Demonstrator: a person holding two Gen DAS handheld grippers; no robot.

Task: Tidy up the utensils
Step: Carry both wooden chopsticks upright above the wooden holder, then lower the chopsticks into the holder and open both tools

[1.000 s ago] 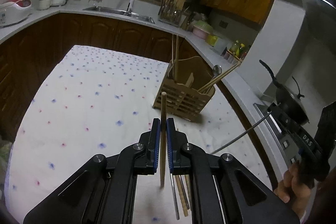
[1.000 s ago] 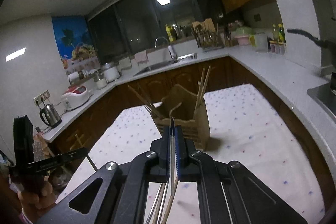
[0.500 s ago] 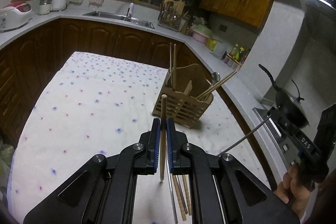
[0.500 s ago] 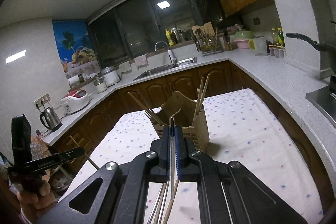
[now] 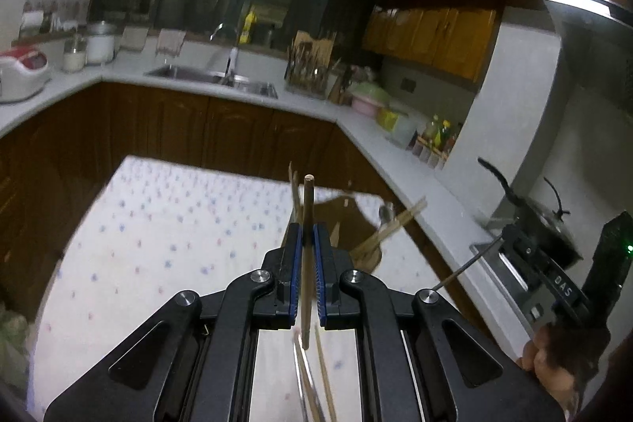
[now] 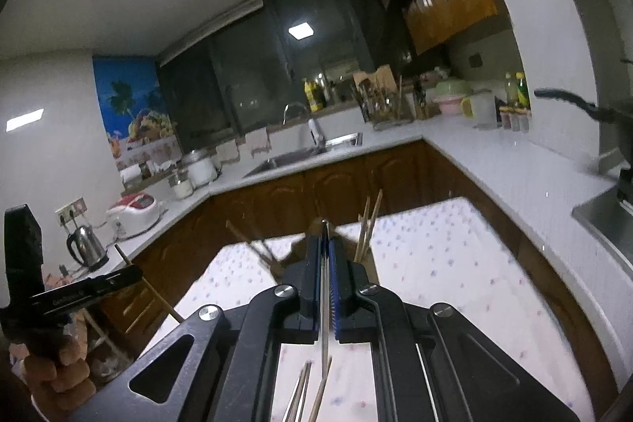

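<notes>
My left gripper (image 5: pixel 306 232) is shut on a wooden chopstick (image 5: pixel 308 198) that stands upright between the blue pads. Behind its fingers the wooden utensil holder (image 5: pixel 352 212) is partly hidden, with chopsticks (image 5: pixel 399 220) leaning out of it. My right gripper (image 6: pixel 324 244) is shut on a thin metal chopstick (image 6: pixel 325 307), with the holder (image 6: pixel 370 260) just beyond its tips. Each gripper also shows in the other's view, the right gripper (image 5: pixel 512 240) and the left gripper (image 6: pixel 132 273), both held by hands. Loose utensils (image 5: pixel 312 386) lie on the dotted tablecloth (image 5: pixel 158 232) below.
Brown cabinets and a pale countertop (image 5: pixel 356 129) wrap around the table on the far side and right. A sink (image 5: pixel 213 78), a rice cooker (image 5: pixel 19 74) and a kettle (image 6: pixel 87 244) stand on it. A black pan (image 5: pixel 542 224) sits at the right.
Both grippers have risen with their chopsticks still gripped. The holder has dropped lower in both views and is now partly hidden behind the fingers.
</notes>
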